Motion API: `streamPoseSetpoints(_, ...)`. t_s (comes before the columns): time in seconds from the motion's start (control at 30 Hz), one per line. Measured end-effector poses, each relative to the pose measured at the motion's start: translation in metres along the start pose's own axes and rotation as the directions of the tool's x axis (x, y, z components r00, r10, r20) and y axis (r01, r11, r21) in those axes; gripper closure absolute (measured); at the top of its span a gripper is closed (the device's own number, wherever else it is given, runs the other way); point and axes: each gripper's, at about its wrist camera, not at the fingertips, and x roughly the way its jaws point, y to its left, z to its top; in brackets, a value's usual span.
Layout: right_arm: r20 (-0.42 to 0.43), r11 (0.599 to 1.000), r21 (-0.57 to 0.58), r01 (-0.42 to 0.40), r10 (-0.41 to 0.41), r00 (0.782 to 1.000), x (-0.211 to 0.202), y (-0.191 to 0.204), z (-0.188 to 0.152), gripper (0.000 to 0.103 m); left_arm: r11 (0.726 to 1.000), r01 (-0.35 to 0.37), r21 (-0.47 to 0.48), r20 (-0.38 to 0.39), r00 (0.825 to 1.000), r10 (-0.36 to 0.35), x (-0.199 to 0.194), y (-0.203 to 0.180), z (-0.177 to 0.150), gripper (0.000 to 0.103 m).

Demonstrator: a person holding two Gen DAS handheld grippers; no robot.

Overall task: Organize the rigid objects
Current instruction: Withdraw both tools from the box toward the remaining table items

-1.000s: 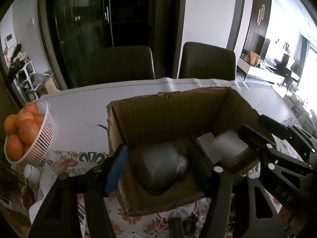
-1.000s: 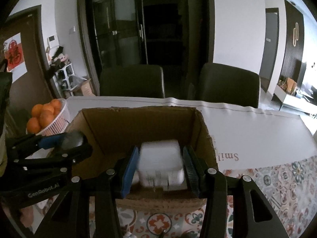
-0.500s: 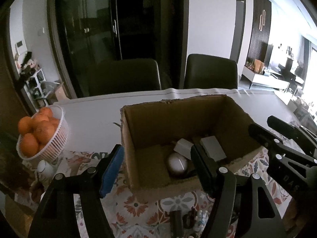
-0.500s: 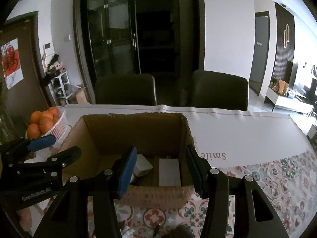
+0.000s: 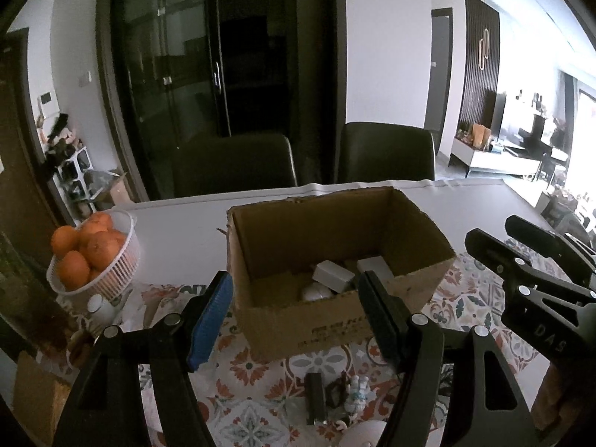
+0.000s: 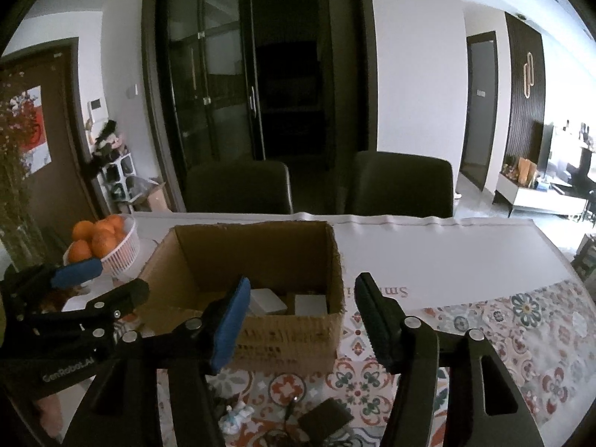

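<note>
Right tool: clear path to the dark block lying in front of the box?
Probably yes. The right tool is open and empty, and the block lies on the cloth just below it, outside the box, uncovered, though small clutter sits beside it.

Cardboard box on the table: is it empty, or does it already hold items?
Not empty. The cardboard box stands upright with its top open, and two white blocks plus a rounded grey object lie inside.

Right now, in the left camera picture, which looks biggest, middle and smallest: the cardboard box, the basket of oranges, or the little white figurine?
1. cardboard box
2. basket of oranges
3. white figurine, smallest even though it sits nearest the camera.
</note>
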Motion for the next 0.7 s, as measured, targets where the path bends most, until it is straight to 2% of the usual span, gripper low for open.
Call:
streamPoseSetpoints(0.17,0.001,1.0,-0.01,-0.015,0.015,1.0,-0.011,-0.002,-0.008,0.039,1.0,-0.009,-0.005,-0.005,1.0,0.009,-0.011,-0.006,-0.009,0.034)
streamPoseSetpoints(0.3,-0.001,1.0,-0.019,-0.022,0.022,1.0,-0.018,-0.004,-0.015,0.039,1.0,-0.012,-0.011,-0.013,1.0,0.012,-0.018,-0.011,-0.019,0.029)
streamPoseSetpoints(0.7,-0.057,0.996,-0.063,-0.064,0.061,0.996,-0.023,-0.012,-0.041,0.037,0.998,-0.045,-0.054,-0.078,0.996,0.04,-0.027,-0.023,-0.058,0.027)
